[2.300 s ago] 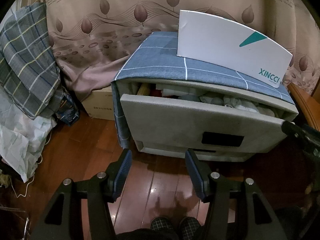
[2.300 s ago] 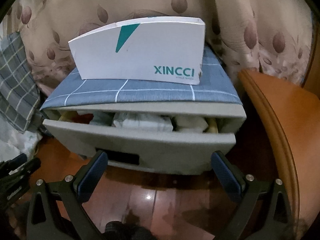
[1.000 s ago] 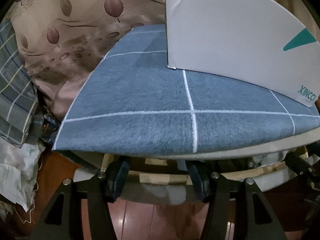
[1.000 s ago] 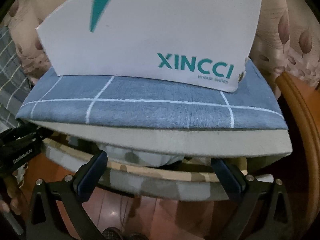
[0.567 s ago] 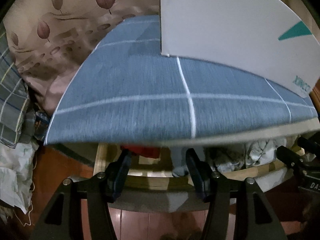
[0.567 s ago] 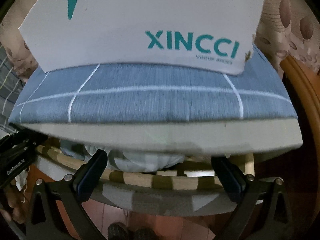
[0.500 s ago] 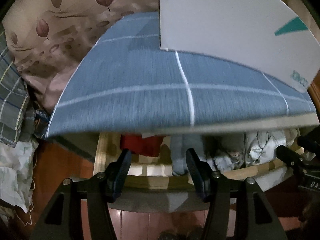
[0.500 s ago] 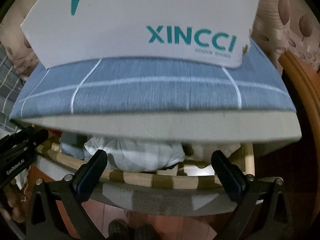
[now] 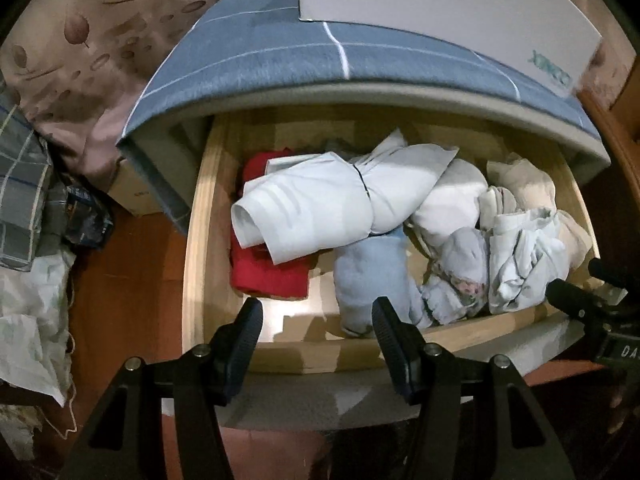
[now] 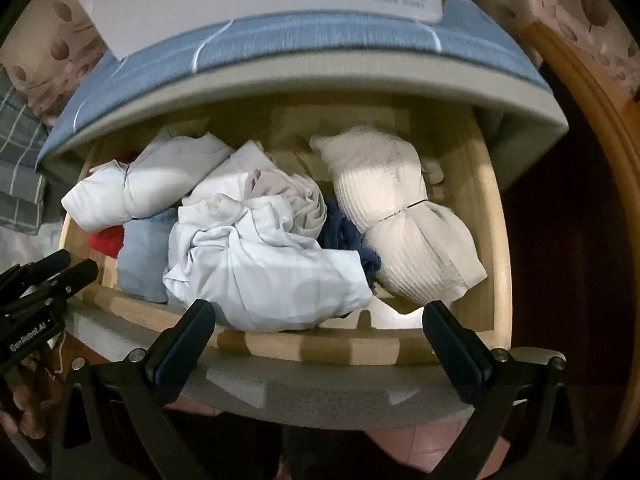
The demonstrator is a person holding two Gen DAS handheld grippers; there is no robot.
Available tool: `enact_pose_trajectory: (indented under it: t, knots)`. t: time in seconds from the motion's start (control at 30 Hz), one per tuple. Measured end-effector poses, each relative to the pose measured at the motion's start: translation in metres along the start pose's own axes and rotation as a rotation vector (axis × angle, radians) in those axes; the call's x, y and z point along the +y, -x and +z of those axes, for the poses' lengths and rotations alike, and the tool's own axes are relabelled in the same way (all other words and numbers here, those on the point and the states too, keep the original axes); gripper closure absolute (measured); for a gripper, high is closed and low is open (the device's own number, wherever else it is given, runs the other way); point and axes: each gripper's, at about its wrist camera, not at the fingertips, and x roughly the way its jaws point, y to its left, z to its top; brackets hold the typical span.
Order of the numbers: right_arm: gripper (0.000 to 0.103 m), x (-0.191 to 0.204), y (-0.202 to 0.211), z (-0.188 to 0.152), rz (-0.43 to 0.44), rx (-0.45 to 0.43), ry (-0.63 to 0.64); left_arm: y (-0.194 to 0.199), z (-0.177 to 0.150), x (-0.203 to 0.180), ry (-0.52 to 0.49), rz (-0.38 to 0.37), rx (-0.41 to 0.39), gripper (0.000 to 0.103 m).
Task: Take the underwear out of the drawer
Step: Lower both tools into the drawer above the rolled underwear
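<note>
Open drawer [image 9: 200,240], packed with rolled and crumpled laundry, seen from both wrists at once. Left gripper [image 9: 316,320] poised over the front rail, fingers spread and empty, having just eased a little wider; red folded piece [image 9: 268,276] just ahead of the left finger, pale blue roll [image 9: 368,276] just ahead of the right finger, large white bundle [image 9: 316,208] lying across both, farther ahead. Right gripper [image 10: 318,316] likewise released and holding nothing, crumpled white garment [image 10: 260,264] directly ahead between its fingers, ribbed cream roll [image 10: 404,224] ahead of the right finger, a dark blue scrap [image 10: 348,236] wedged between the two. Which of these counts as underwear: not possible to tell from the frames, though the small folded pieces near the front look the likeliest.

Best handled by choosing one small piece, coming down with fingers straddling a single fold, and pinching high on the cloth so neighbours stay behind. Worth keeping the fingertips clear of the wooden rail, and the two tools clear of each other, each already showing at the edge of the other's view.

Compared with a second ago: drawer then barely a slit under the blue checked cover [image 9: 280,52], contents nearly hidden; now pulled well out, the whole load exposed, and the white shoebox [image 10: 256,0] pushed to the top of both views.
</note>
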Motion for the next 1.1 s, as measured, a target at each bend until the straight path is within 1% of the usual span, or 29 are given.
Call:
enact_pose_trajectory:
  t: [0.07, 0.1, 0.23, 0.33, 0.37, 0.43, 0.5, 0.6, 0.7, 0.77, 0.83, 0.87, 0.9, 0.97, 1.07, 1.1]
  knots:
    - [0.001, 0.002, 0.001, -0.007, 0.001, 0.022, -0.002, 0.001, -0.007, -0.004, -0.009, 0.010, 0.018, 0.045]
    - [0.001, 0.003, 0.002, 0.001, 0.002, 0.033, -0.002, 0.000, -0.009, -0.004, -0.009, 0.016, 0.028, 0.045]
    - [0.001, 0.005, 0.000, -0.001, 0.007, 0.078, -0.003, -0.005, -0.012, -0.001, -0.005, 0.018, 0.063, 0.045]
    - [0.001, 0.003, -0.006, 0.010, 0.012, 0.106, -0.003, -0.007, -0.016, 0.001, 0.002, 0.023, 0.097, 0.045]
    - [0.001, 0.005, -0.006, 0.008, 0.014, 0.115, -0.004, -0.007, -0.019, 0.000, 0.007, 0.021, 0.107, 0.045]
    - [0.001, 0.006, -0.008, 0.006, 0.024, 0.138, -0.003, -0.005, -0.021, 0.000, 0.014, 0.035, 0.108, 0.045]
    - [0.001, -0.007, -0.021, 0.010, 0.042, 0.136, -0.007, -0.007, -0.019, 0.002, 0.019, 0.041, 0.114, 0.044]
    - [0.001, -0.007, -0.027, 0.013, 0.034, 0.139, -0.008, -0.007, -0.017, 0.001, 0.018, 0.041, 0.110, 0.044]
    - [0.001, -0.004, -0.026, 0.013, 0.057, 0.135, 0.004, -0.004, -0.018, 0.001, 0.001, 0.067, 0.083, 0.044]
    - [0.001, -0.003, -0.024, 0.020, 0.093, 0.113, 0.023, 0.002, -0.017, 0.004, -0.005, 0.072, 0.038, 0.045]
    - [0.001, -0.007, 0.001, 0.015, 0.111, 0.077, 0.033, 0.014, -0.019, 0.005, 0.007, 0.061, -0.011, 0.045]
    - [0.001, -0.009, 0.009, 0.018, 0.119, 0.056, 0.042, 0.021, -0.017, 0.009, 0.035, 0.049, -0.050, 0.045]
    - [0.001, -0.012, 0.017, 0.025, 0.123, 0.032, 0.051, 0.025, -0.015, 0.012, 0.053, 0.043, -0.068, 0.045]
    - [0.000, -0.018, 0.027, 0.034, 0.123, 0.009, 0.065, 0.032, -0.010, 0.021, 0.122, 0.023, -0.113, 0.045]
    - [0.000, -0.029, 0.033, 0.051, 0.090, 0.000, 0.066, 0.032, -0.002, 0.029, 0.204, 0.000, -0.120, 0.045]
    - [0.001, -0.028, 0.031, 0.056, 0.083, 0.002, 0.066, 0.031, -0.001, 0.030, 0.217, -0.009, -0.116, 0.045]
